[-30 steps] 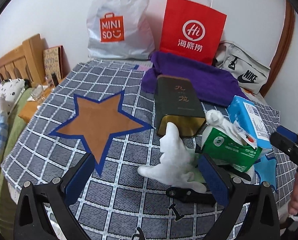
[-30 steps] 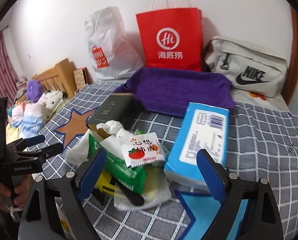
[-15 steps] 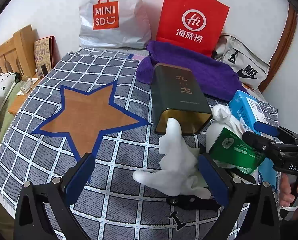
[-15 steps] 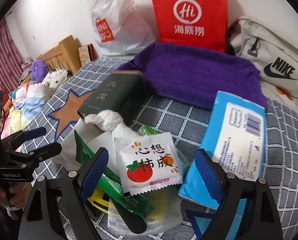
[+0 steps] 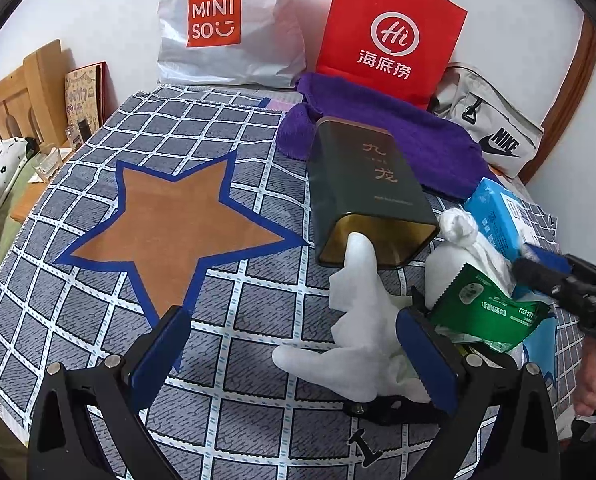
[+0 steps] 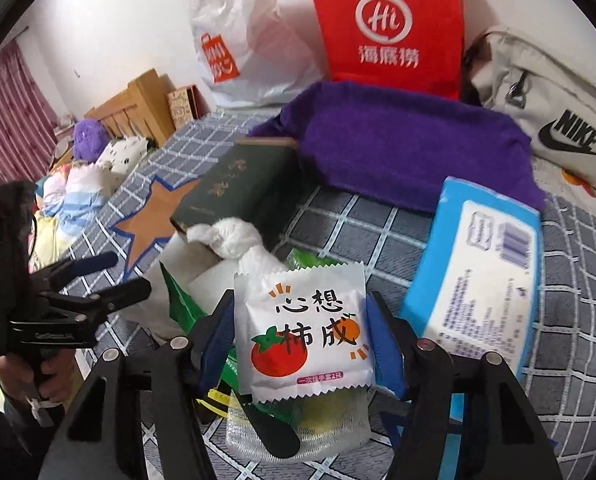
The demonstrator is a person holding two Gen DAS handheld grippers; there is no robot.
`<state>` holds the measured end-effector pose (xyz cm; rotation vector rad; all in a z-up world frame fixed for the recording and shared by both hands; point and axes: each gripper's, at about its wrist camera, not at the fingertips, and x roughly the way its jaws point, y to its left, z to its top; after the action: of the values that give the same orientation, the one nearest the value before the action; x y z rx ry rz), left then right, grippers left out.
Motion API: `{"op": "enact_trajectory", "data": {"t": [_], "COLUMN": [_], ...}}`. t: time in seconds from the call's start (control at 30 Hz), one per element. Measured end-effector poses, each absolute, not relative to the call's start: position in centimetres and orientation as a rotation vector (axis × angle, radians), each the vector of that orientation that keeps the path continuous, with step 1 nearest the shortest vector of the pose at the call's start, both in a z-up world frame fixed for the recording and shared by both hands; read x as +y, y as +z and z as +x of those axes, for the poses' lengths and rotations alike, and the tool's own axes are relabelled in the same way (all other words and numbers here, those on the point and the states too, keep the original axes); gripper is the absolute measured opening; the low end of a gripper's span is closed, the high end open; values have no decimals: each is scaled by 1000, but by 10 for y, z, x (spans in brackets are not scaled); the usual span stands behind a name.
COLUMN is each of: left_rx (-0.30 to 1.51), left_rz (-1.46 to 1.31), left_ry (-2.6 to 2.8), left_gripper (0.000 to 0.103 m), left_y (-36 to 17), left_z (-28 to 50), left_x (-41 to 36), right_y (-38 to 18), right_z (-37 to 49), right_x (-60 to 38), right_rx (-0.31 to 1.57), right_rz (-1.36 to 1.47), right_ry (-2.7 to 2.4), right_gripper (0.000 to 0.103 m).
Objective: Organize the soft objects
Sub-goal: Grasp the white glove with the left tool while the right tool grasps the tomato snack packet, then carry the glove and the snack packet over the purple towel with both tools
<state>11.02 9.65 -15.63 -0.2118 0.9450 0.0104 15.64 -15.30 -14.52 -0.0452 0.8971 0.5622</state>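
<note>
Right hand-held gripper closing round white tomato-printed sachet, serrated edges

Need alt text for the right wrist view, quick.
The right hand-held gripper has just been closing around a white packet with a tomato picture, its blue pads at both edges. Behind lie a blue tissue pack, a dark green tin and a purple towel.

Home bedroom, probably: wooden headboard, bedding, shopping bags.

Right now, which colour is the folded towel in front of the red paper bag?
The towel is deep purple; the right wrist view shows it best.
</note>
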Motion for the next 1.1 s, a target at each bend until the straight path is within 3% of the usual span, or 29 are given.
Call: {"op": "enact_trajectory", "data": {"t": [0.4, 0.6, 0.67, 0.77, 0.87, 1.1], "left_rx": [914, 944, 945, 934, 913, 856], "left_rz": [-207, -199, -223, -245, -219, -210], "left_ry": [-81, -79, -100, -139, -140, -121], "left_gripper": [99, 65, 43, 19, 13, 11], "left_y": [-161, -175, -179, -176, -167, -137], "left_z": [112, 121, 122, 119, 114, 100], "left_x": [84, 79, 80, 80, 78, 83], "right_y": [-135, -153, -161, -177, -190, -209], "right_z": [118, 93, 90, 88, 88, 85], "right_x": [-203, -229, -234, -241, -243, -242], "right_rx": [849, 875, 895, 927, 947, 979], "right_rz": [6, 20, 26, 39, 55, 51], "right_ry": [519, 478, 469, 442, 434, 410], "right_gripper": [63, 63, 63, 63, 63, 62]}}
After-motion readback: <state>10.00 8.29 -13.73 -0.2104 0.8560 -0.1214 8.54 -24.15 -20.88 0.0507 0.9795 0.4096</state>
